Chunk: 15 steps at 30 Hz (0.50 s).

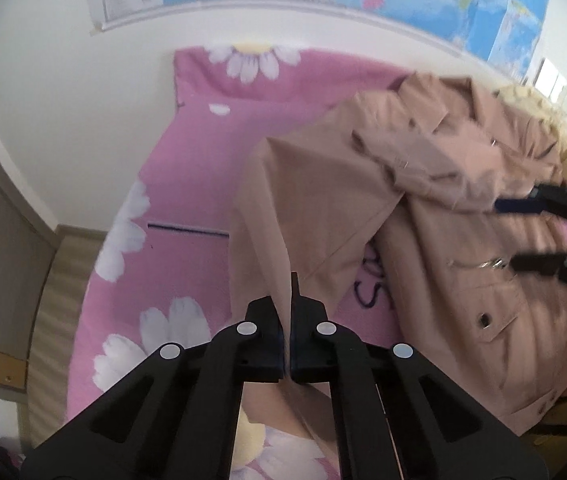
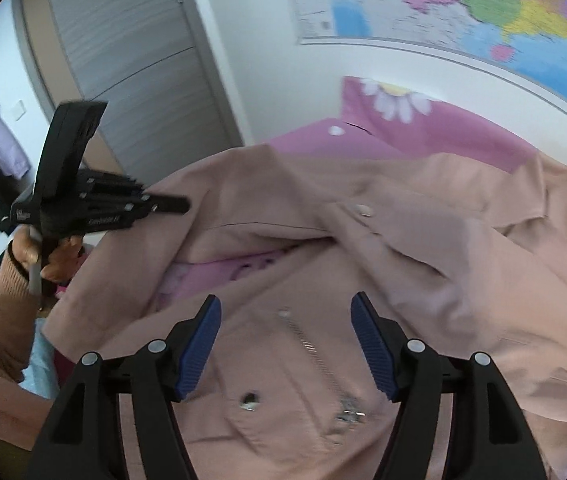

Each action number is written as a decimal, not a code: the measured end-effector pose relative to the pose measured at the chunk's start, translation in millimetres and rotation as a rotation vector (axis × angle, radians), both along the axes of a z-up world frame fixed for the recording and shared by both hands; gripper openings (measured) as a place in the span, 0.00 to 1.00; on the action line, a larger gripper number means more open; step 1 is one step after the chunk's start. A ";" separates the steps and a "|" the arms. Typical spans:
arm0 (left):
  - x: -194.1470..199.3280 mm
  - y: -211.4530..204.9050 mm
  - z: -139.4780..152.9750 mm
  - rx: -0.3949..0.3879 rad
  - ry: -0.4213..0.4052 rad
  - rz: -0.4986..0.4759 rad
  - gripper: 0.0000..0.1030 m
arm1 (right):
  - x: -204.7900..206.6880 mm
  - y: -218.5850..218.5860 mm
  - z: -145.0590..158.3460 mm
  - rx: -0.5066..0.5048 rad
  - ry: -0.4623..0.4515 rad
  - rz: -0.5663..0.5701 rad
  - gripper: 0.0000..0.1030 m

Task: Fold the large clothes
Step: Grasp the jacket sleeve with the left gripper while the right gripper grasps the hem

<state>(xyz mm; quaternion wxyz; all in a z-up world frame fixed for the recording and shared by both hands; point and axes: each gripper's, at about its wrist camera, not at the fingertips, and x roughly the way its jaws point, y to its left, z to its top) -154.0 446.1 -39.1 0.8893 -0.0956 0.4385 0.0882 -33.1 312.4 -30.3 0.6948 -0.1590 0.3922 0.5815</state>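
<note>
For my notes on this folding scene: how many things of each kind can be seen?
Jacket, beige-pink: 1
Bedsheet, pink with daisies: 1
Wall maps: 1
Grippers: 2, left gripper shut on the jacket, right gripper open
Total: 5

Both wrist views downward, jacket (image 1: pixel 463 216) shared

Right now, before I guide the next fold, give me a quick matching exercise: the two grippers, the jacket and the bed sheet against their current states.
Things:
1. left gripper
2. right gripper
3. jacket
4. bed sheet

States:
A. pink with white daisies, lying under the garment
B. jaws apart, nothing between them, above the zipper
C. beige, spread out, one side lifted
D. clamped shut on a fabric edge

Pairs: 1-D, 2-B, 3-C, 4-A
</note>
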 end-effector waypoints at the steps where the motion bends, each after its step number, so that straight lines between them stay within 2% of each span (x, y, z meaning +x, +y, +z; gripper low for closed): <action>1: -2.6 0.1 7.2 -0.008 -0.019 -0.005 0.02 | -5.3 2.5 2.5 0.018 0.016 0.020 0.64; 6: -3.1 -1.3 44.2 -0.039 -0.090 -0.036 0.02 | -36.5 13.9 14.6 0.105 0.102 0.134 0.73; 9: 5.5 -12.9 66.0 -0.043 -0.115 -0.091 0.02 | -63.7 25.1 22.3 0.154 0.122 0.214 0.77; 13: 21.2 -35.4 77.9 -0.024 -0.119 -0.154 0.02 | -77.6 41.7 23.6 0.211 0.222 0.251 0.79; 15: 28.9 -44.9 80.1 -0.026 -0.119 -0.175 0.02 | -83.9 46.6 25.3 0.229 0.218 0.238 0.82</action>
